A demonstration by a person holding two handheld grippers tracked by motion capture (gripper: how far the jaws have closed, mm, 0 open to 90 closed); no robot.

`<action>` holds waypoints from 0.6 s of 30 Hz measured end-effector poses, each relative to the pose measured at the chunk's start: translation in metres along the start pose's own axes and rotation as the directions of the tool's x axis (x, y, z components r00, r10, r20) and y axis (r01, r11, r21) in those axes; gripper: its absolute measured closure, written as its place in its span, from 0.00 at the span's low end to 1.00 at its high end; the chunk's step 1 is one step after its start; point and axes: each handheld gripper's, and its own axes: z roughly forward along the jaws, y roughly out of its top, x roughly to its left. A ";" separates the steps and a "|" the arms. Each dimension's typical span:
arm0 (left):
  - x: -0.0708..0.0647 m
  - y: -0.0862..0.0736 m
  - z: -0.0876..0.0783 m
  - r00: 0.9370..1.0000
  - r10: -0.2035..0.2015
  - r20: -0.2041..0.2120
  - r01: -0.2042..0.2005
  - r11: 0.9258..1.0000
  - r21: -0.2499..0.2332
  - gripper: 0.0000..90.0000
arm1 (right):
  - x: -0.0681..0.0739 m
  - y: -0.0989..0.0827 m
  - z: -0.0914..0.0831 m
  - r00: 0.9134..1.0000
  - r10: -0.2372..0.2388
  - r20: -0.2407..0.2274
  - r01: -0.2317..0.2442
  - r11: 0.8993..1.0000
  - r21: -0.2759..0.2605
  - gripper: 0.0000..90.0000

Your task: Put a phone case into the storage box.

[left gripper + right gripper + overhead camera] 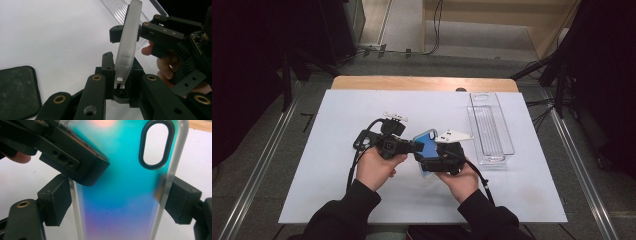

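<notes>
A translucent phone case [428, 141] with a blue-to-purple sheen and an oval camera cut-out hangs above the white mat [337, 165] between both grippers. My left gripper [121, 72] is shut on the case [128, 37] at its end, one jaw flat on each face. In the right gripper view, the right gripper [116, 202] spans the width of the case [120, 182], with a pad against each long edge. In the high view the left gripper [418, 146] reaches in from the left and the right gripper [428, 159] comes in from the lower right.
A clear plastic tray [489, 127] lies on the mat to the right of the hands. A flat black slab, like a phone [17, 92], lies on the mat near the left gripper. The wooden table edge [422, 82] runs behind the mat.
</notes>
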 end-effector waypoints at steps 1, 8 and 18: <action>0.000 0.002 -0.001 1.000 0.010 0.018 -0.010 1.000 -0.003 0.78 | -0.001 0.001 -0.001 1.000 0.006 -0.005 -0.006 1.000 0.000 0.18; 0.001 0.005 -0.008 1.000 0.006 0.017 -0.006 1.000 -0.022 0.56 | -0.008 -0.001 -0.002 1.000 0.014 -0.010 -0.013 1.000 0.020 0.18; 0.003 0.006 -0.025 0.997 0.055 0.046 -0.053 0.998 -0.044 0.44 | -0.021 -0.001 -0.006 0.999 0.024 -0.035 -0.023 0.999 0.028 0.18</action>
